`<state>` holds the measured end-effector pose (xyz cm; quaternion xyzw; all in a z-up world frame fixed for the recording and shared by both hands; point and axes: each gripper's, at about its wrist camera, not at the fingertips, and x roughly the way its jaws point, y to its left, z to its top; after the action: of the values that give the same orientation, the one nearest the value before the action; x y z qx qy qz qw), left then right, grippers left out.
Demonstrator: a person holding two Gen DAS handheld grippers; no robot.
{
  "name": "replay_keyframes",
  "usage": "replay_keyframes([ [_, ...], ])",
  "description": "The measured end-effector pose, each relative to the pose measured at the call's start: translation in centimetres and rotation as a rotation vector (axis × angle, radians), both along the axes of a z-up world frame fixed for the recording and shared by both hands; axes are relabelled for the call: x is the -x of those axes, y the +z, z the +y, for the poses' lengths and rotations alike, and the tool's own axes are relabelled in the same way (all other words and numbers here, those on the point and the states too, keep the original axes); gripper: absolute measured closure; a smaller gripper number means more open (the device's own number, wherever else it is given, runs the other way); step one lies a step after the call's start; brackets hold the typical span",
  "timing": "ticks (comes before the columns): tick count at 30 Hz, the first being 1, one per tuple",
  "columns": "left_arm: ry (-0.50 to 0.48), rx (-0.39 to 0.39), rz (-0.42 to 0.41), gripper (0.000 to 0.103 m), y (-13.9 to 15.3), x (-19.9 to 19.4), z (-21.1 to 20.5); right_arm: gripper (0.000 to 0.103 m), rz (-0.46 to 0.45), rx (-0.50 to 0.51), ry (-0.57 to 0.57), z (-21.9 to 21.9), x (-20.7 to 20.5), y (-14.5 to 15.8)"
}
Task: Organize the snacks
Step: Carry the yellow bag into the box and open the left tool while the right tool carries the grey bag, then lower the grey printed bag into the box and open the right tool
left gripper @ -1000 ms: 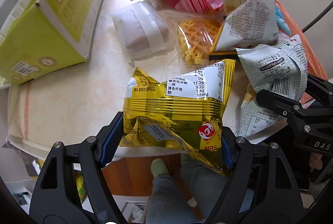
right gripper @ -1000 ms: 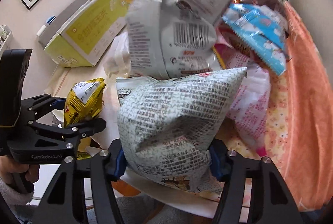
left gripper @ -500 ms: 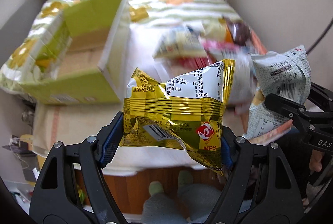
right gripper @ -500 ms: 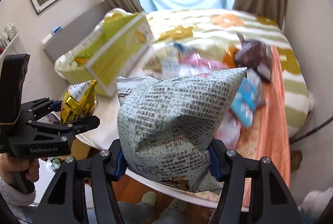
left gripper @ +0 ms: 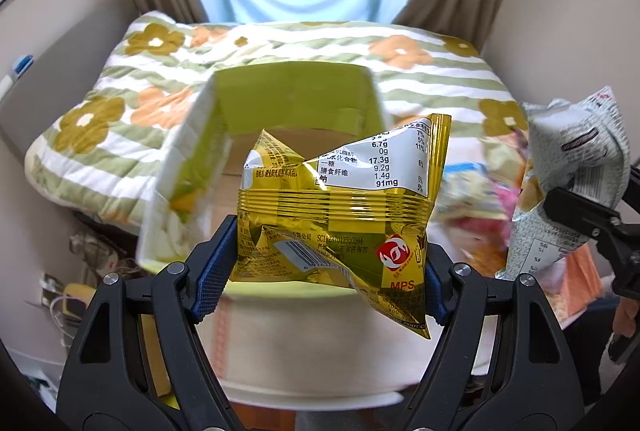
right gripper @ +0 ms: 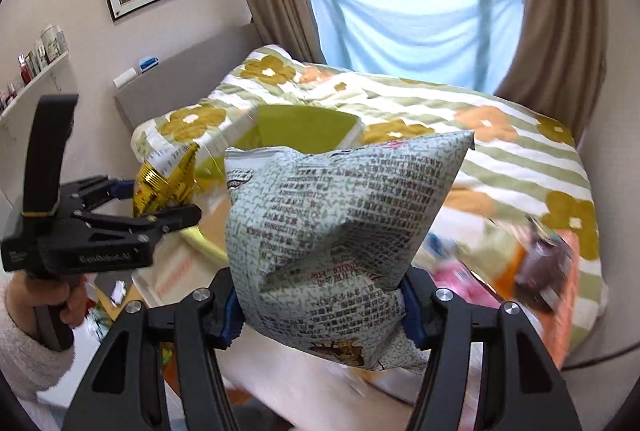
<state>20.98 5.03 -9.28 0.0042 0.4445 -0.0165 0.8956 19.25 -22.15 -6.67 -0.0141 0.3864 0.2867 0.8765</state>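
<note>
"MPS", "91mg" on gold packet (left gripper: 340, 215)

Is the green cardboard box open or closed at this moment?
Open. The green box has its top flap up and its brown inside bottom shows behind the yellow snack bag. Whether anything lies inside, I cannot tell.

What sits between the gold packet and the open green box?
Nothing visible. The left gripper holds the gold packet in the air in front of the green box, whose open top faces the camera. The right gripper holds its grey bag off to the side.
</note>
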Motion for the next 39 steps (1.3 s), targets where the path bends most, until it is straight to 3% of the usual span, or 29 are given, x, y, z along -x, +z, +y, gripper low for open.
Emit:
replay_keyframes([
  [9, -0.049, -0.084, 0.085, 0.027, -3.2, -5.8, 5.7, 0.045, 0.055, 0.007, -0.057, 9.4, -4.8, 0.1],
  [11, -0.073, -0.081, 0.106, 0.023, -4.1, -6.3, 6.5, 0.045, 0.074, 0.006, -0.09, 10.6, -5.5, -0.4],
  [15, -0.133, -0.09, 0.127, 0.001, -5.6, -6.9, 7.5, 0.045, 0.089, 0.014, -0.151, 11.8, -6.3, -0.9],
  [16, -0.15, -0.091, 0.132, 0.001, -5.8, -7.0, 7.4, 0.045, 0.092, 0.017, -0.166, 11.9, -6.3, -1.0],
  [21, -0.213, -0.103, 0.143, 0.001, -6.2, -6.7, 7.5, 0.045, 0.12, 0.015, -0.218, 12.4, -6.5, -1.4],
  [29, -0.205, -0.048, 0.149, 0.001, -6.3, -6.0, 8.8, 0.045, 0.156, 0.034, -0.21, 13.4, -7.2, -2.0],
  [39, -0.218, -0.079, 0.138, 0.001, -5.9, -5.7, 9.9, 0.045, 0.229, 0.16, -0.179, 15.4, -9.6, -4.6],
])
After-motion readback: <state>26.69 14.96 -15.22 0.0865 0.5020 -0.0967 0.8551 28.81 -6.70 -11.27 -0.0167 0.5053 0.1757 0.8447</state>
